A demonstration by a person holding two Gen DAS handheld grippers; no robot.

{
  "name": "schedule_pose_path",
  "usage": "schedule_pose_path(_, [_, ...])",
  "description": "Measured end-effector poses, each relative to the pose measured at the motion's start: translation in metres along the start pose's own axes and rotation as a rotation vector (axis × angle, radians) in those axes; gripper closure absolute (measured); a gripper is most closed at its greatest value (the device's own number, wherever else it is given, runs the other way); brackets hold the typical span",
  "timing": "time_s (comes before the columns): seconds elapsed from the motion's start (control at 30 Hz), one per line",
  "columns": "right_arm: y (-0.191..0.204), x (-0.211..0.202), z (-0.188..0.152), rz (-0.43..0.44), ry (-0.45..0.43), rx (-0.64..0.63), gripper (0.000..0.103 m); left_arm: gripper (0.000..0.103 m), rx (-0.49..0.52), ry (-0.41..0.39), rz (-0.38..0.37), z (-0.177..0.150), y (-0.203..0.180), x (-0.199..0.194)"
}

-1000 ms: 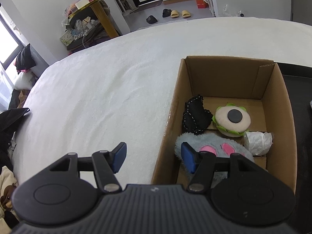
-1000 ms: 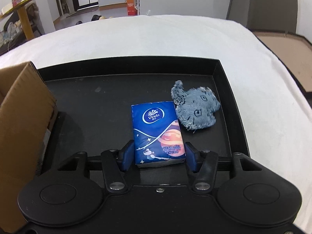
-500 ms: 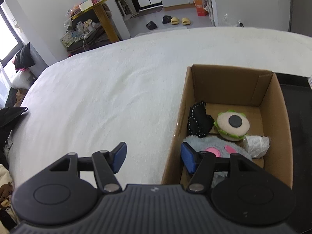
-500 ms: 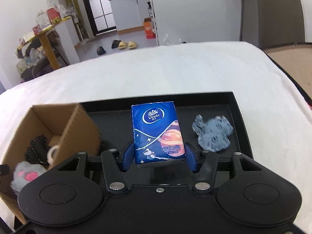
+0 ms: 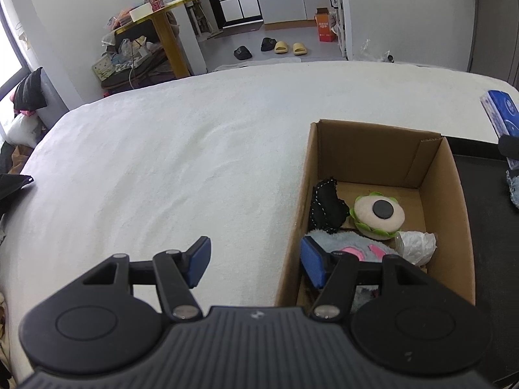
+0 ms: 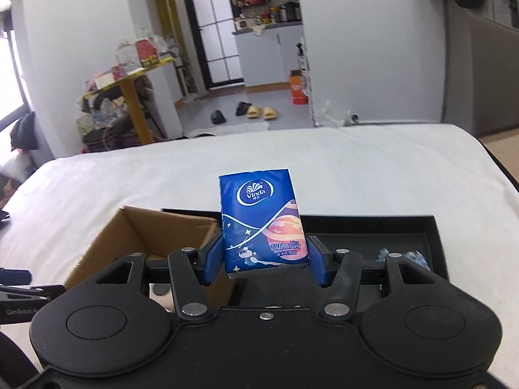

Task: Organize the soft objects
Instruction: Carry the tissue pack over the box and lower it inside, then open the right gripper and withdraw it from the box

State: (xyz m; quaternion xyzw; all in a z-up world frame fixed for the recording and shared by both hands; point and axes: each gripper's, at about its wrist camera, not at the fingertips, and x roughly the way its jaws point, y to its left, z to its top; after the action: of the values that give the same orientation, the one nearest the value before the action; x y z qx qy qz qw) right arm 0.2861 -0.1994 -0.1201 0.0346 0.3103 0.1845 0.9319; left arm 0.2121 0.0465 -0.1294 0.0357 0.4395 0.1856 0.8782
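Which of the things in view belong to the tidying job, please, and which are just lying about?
Job:
- blue tissue pack, clamped in right gripper
- cardboard box of soft toys
- grey plush on black tray
- left gripper, open

Lying about:
- slippers
- yellow table
- orange carton

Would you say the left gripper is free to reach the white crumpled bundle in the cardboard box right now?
Probably yes: the left gripper is open and empty, the cardboard box has no lid, and the white crumpled bundle lies uncovered on top.
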Motion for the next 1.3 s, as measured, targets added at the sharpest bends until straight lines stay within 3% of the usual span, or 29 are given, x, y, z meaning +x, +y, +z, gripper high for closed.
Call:
schedule_pose_path(0.23, [0.023,0.002,0.007,0.089,-0.013,-0.042,0.051,0.047,-0.028,0.000,-0.047,-0.001,0.006,0.005])
schedule_pose_path(0.43, [0.049,0.012,0.003,0.146,0.038,-0.114,0.050,0.051,-0.038,0.004,-0.082,-0.006,0.007,0.011])
schedule_pose_path(0.77, [0.078,0.021,-0.003,0.175,0.087,-0.199,0.050,0.095,-0.067,0.023,-0.186,-0.009,0.009,0.019])
schedule_pose_path(0.93, [0.086,0.023,-0.008,0.149,0.093,-0.240,0.050,0.095,-0.076,0.027,-0.191,-0.008,0.009,0.017])
schedule_pose_path(1.0, [0.086,0.026,-0.009,0.098,0.114,-0.250,0.040,0.095,-0.072,0.026,-0.191,-0.007,0.009,0.017])
schedule_pose_path(1.07, [0.085,0.025,-0.012,0.080,0.110,-0.263,0.036,0.095,-0.075,0.030,-0.195,-0.007,0.010,0.017])
schedule_pose_path(1.3, [0.082,0.022,-0.014,0.065,0.114,-0.256,0.035,0.090,-0.090,0.045,-0.195,-0.007,0.013,0.017])
